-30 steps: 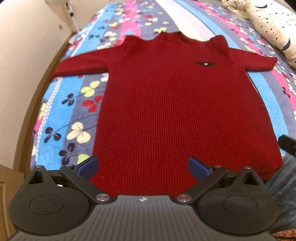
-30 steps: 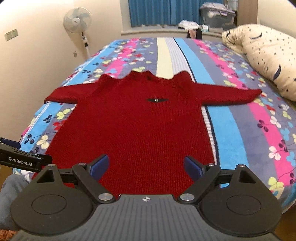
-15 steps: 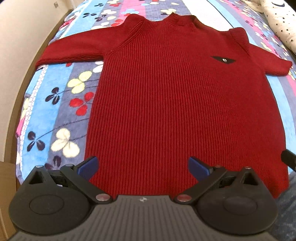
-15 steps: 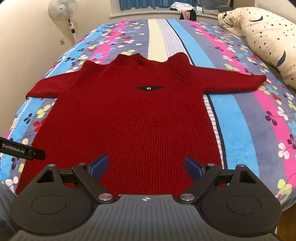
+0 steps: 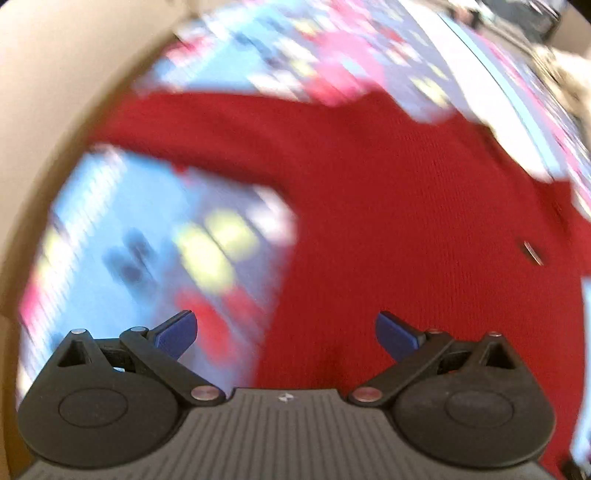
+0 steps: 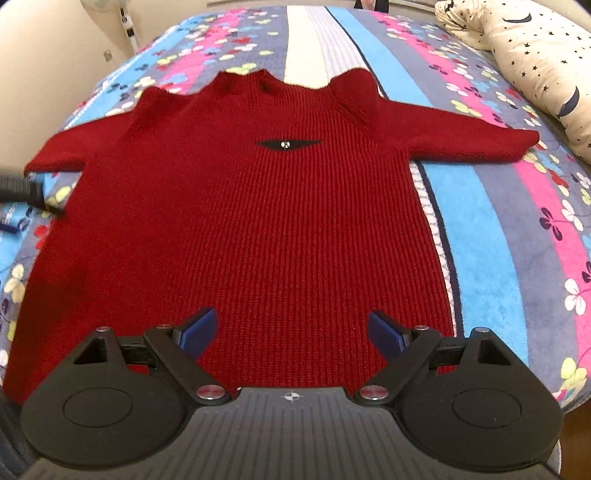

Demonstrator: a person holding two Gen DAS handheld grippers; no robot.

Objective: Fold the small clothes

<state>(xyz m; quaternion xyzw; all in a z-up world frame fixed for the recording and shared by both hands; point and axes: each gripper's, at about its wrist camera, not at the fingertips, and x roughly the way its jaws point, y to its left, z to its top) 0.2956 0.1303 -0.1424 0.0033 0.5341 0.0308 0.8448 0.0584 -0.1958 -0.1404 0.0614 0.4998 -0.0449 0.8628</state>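
Note:
A red knitted sweater (image 6: 258, 229) lies flat on the bed, neck away from me, both sleeves spread out, a small black emblem (image 6: 286, 144) on its chest. My right gripper (image 6: 291, 332) hangs open above the hem, nothing between its blue pads. The left wrist view is blurred by motion. It shows my left gripper (image 5: 286, 338) open over the left edge of the sweater (image 5: 388, 229), below the left sleeve (image 5: 207, 129). Part of the left gripper (image 6: 22, 188) shows at the left edge of the right wrist view, near the left sleeve cuff.
The bed carries a striped floral blanket (image 6: 480, 221) in blue, pink and grey. A cream star-print pillow (image 6: 535, 55) lies at the back right. A beige wall (image 5: 55, 92) runs close along the bed's left side. A fan stand (image 6: 127, 26) is at the back left.
My left gripper has swept left and lower, from the hem to the sweater's left edge under the sleeve. The right gripper has come down closer to the sweater. The sweater has not moved.

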